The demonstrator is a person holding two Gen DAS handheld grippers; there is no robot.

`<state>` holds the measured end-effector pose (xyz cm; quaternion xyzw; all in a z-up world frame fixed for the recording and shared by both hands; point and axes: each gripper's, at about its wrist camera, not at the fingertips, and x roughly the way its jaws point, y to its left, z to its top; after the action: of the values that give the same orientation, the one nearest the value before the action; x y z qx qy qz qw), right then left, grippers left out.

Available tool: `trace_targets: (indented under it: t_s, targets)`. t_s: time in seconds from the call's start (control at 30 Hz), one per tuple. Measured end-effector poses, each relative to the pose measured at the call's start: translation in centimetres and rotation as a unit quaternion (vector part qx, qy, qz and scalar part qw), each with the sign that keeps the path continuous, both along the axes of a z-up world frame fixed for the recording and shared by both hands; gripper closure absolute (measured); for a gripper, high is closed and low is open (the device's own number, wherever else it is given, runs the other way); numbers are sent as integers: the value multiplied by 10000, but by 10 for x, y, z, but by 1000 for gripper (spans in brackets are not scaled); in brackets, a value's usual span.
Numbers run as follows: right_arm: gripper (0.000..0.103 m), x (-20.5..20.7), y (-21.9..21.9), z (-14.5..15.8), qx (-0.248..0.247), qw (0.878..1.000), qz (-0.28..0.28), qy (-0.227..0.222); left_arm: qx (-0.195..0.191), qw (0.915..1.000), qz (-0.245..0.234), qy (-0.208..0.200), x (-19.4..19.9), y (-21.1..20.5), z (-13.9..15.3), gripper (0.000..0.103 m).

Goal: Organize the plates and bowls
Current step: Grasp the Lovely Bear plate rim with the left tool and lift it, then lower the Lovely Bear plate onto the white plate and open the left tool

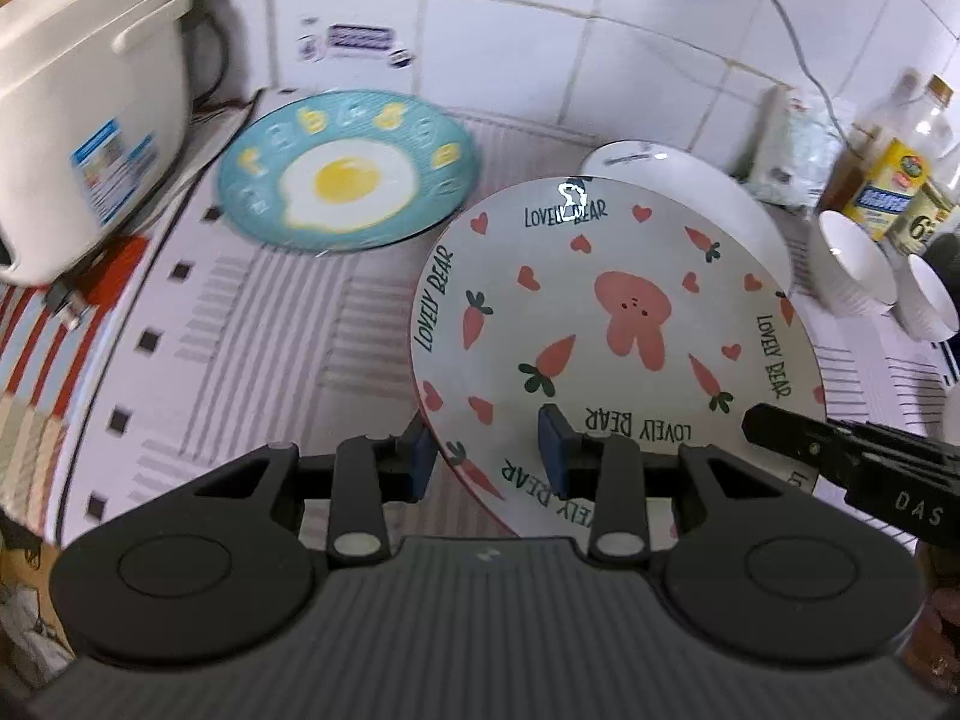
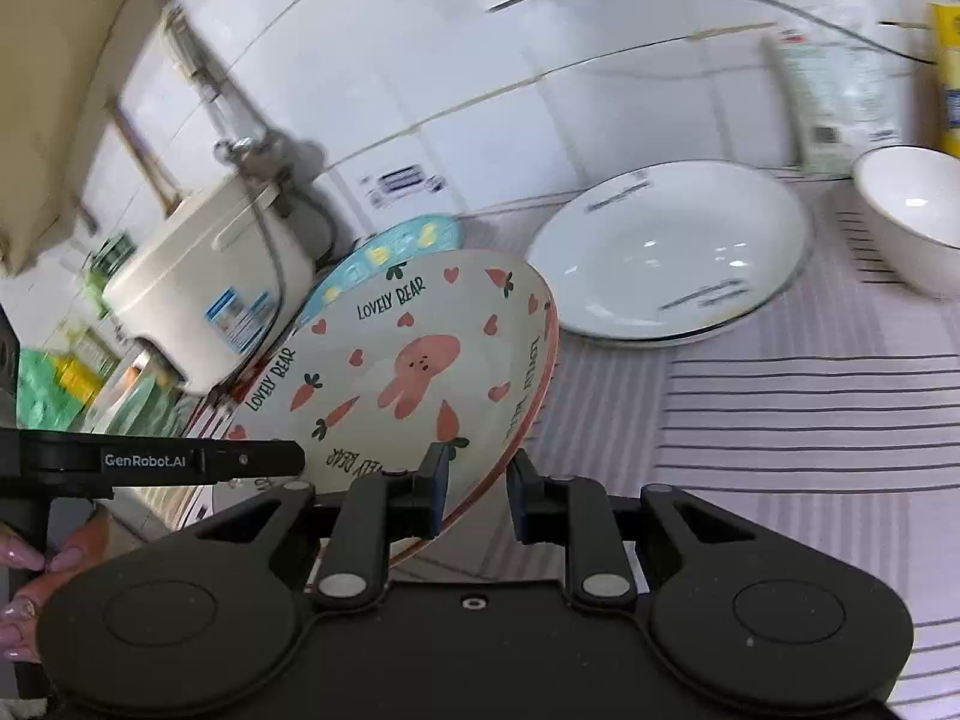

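Both grippers, left [image 1: 486,450] and right [image 2: 477,495], straddle the rabbit plate's [image 1: 612,324] rim, jaws apparently not fully pinched, mid-carry; next, stacking it on another plate.

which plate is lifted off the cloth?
The rabbit-print plate, tilted, rim between both grippers' fingers; the egg plate and white plate lie flat.

Both grippers [image 1: 486,456] [image 2: 477,495] are matte black with blue finger pads [image 1: 552,450], silver pivot screws, and white "GenRobot.AI" lettering

A cream rice cooker [image 1: 78,114] and bottles [image 1: 900,180] stand against tiled wall [image 1: 510,30].
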<state>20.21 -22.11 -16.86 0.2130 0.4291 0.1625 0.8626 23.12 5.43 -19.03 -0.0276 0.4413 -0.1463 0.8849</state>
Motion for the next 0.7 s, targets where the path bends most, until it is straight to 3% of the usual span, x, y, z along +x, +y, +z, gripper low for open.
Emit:
trace_targets:
  t_s: [0.3, 0.4, 0.7]
  targets:
    - [77, 9, -42, 19, -71, 9987, -441, -253, -230, 9995, -212, -94, 27, -42, 15, 69]
    - [77, 18, -53, 22, -96, 9980, -539, -309, -127, 9985, -406, -352, 37, -59, 21, 69]
    - [77, 50, -78, 6, -190, 9961, -817, -279, -190, 9984, -498, -183, 91, -87, 10, 69]
